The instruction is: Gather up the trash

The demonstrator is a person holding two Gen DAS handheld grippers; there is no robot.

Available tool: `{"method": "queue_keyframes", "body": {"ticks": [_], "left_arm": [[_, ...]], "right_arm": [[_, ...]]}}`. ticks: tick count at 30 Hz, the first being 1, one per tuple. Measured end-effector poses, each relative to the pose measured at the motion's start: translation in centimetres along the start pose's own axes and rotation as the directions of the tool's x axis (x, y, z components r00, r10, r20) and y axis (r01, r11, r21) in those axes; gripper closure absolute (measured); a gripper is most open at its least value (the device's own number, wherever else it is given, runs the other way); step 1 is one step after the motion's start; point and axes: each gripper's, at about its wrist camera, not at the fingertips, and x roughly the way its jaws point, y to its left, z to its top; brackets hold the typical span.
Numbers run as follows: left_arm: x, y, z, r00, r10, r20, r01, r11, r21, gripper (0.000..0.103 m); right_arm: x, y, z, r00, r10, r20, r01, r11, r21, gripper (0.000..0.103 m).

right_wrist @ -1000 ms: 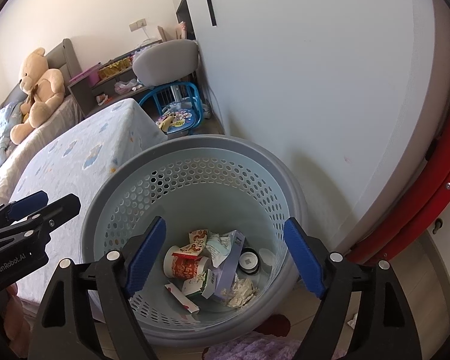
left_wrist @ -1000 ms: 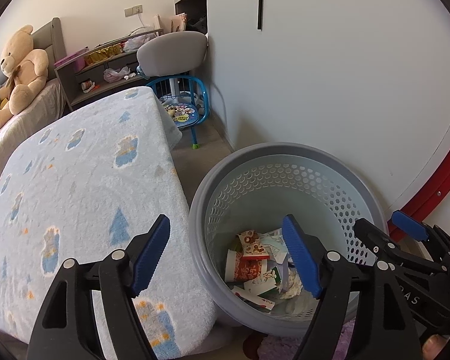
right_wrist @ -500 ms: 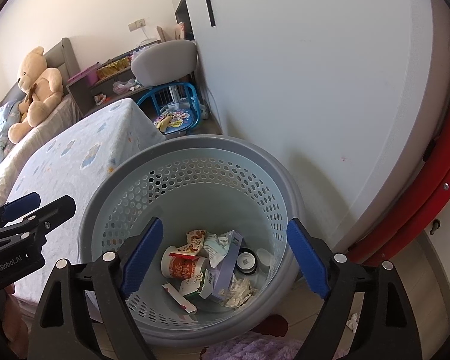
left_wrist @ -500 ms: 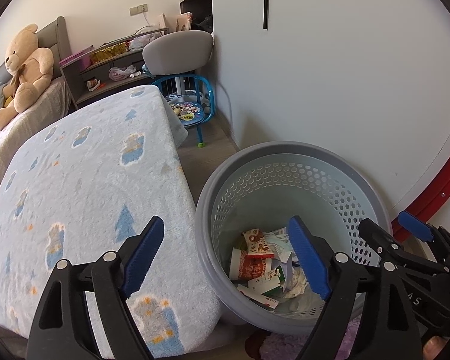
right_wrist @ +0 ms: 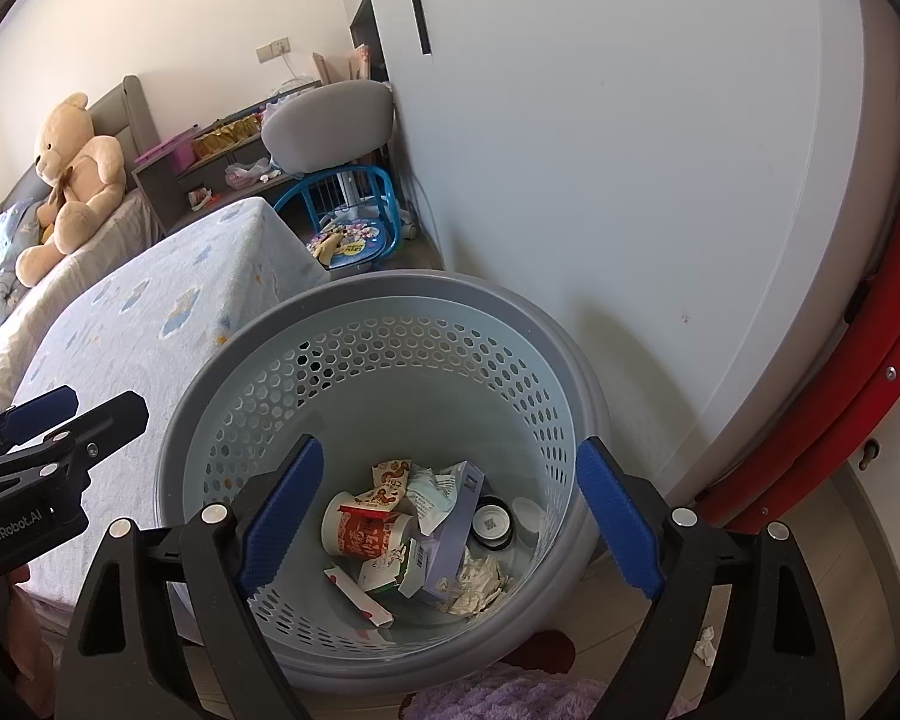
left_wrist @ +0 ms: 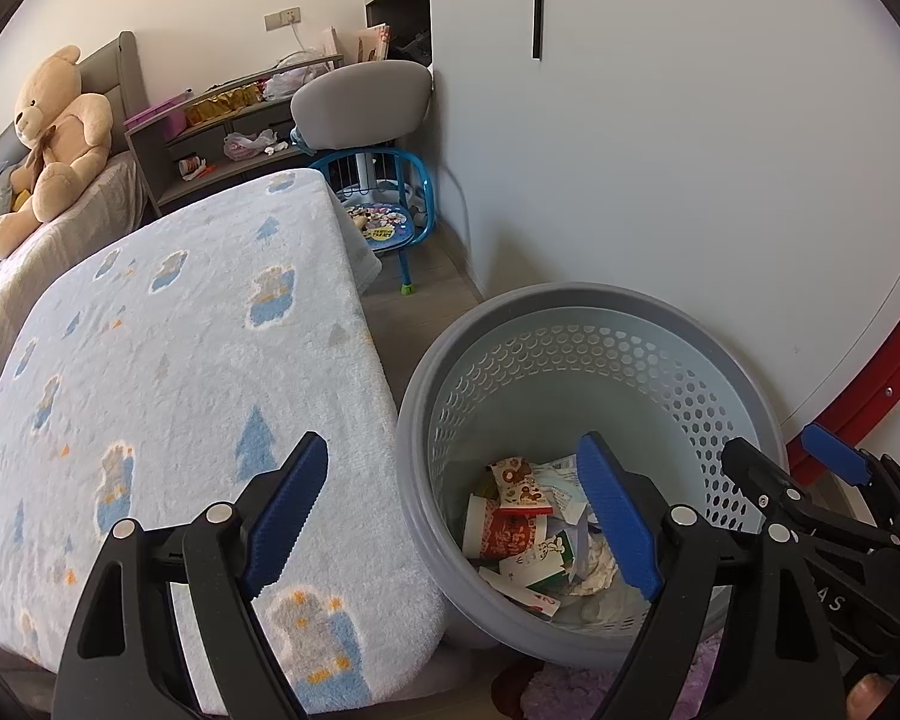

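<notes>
Trash [right_wrist: 417,531] lies in the bottom of a grey perforated basket [right_wrist: 390,300] that stands on the floor between a white wall [right_wrist: 630,150] and a bed [left_wrist: 168,360] with a pale blue patterned cover: a red-and-white cup on its side, wrappers, a small carton, crumpled tissue and a small round jar. Both tongs point down at the basket. The left tongs [left_wrist: 456,516] stand wide apart with nothing between the blue pads, over the bed edge and the basket rim. The right tongs [right_wrist: 450,516] are opening, empty, above the basket mouth. A small scrap of tissue [right_wrist: 705,648] lies on the floor beside the basket.
</notes>
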Motion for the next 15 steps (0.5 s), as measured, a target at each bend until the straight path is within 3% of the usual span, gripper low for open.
{"method": "queue_keyframes", "body": {"ticks": [15], "left_arm": [[0.07, -0.03, -0.15, 1.000, 0.010, 0.001, -0.010, 1.000, 0.000, 0.022]], "right_arm": [[-0.03, 0.01, 0.00, 1.000, -0.001, 0.000, 0.001, 1.000, -0.001, 0.018]]}}
